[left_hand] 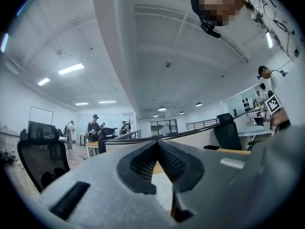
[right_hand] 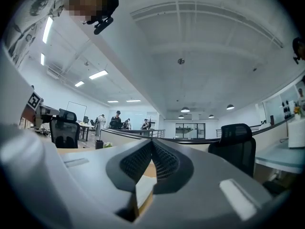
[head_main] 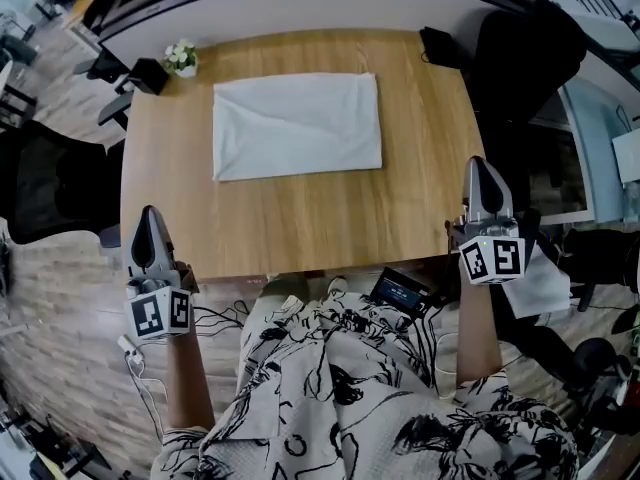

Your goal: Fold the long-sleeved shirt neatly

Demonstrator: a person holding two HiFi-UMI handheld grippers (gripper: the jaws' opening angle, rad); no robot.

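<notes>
Noted long-sleeved shirt (head_main: 297,126) folded into a flat rectangle on the table (head_main: 300,223), long axis running left-right, ahead of and between left gripper (head_main: 150,218) and right gripper (head_main: 484,173) (both clenched on nothing, off the near edge); neither plainly nearer.

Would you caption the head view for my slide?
Folded shirt on table; left tongs and right tongs shut, empty.

The left claw (head_main: 150,214) at nine o'clock and the right claw (head_main: 481,165) at three both point toward twelve. Each one's jaws are pressed together, empty.
</notes>
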